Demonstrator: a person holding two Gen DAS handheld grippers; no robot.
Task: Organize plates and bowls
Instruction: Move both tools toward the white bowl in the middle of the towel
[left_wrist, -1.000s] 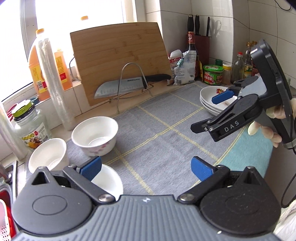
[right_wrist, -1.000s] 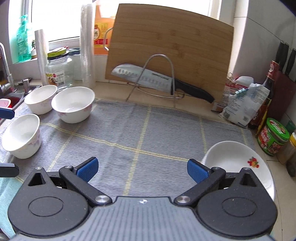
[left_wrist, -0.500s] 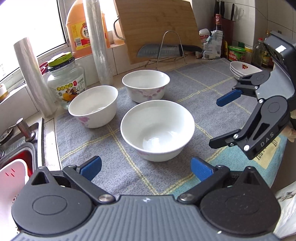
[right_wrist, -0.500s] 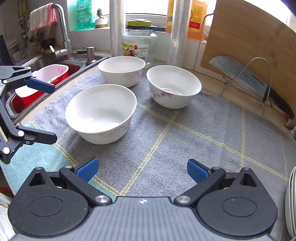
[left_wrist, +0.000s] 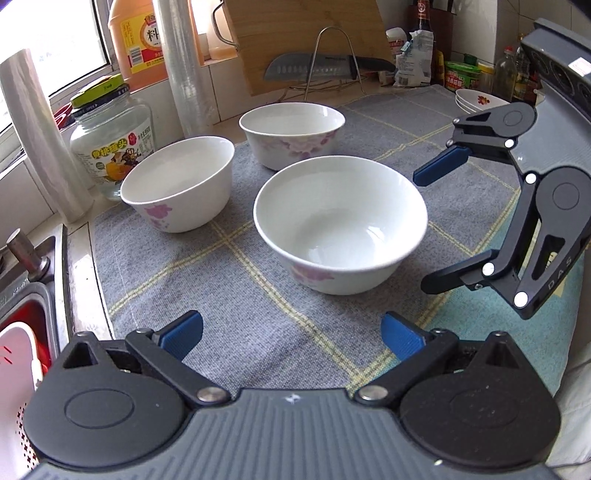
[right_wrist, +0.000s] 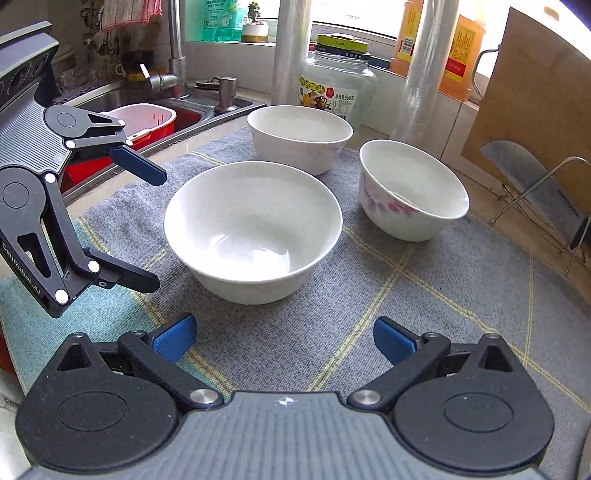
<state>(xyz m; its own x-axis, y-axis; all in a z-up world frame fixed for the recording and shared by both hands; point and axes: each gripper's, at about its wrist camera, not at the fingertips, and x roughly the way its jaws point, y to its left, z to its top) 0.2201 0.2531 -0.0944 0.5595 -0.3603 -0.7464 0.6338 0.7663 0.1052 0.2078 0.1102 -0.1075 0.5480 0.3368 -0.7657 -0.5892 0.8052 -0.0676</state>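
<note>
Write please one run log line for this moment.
left claw: open, empty | right claw: open, empty | both flank nearest bowl, no contact | three bowls apart on grey cloth | plates stacked far right

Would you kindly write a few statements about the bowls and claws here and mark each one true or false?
1. Three white bowls stand upright on the grey cloth. True.
2. The left claw is shut on the nearest bowl. False: it is open and holds nothing.
3. The right claw is open. True.
4. The bowls are stacked inside one another. False: the nearest bowl, the bowl by the glass jar and the third bowl stand apart.
5. The plates lie in the sink. False: they are stacked at the cloth's far corner.
</note>
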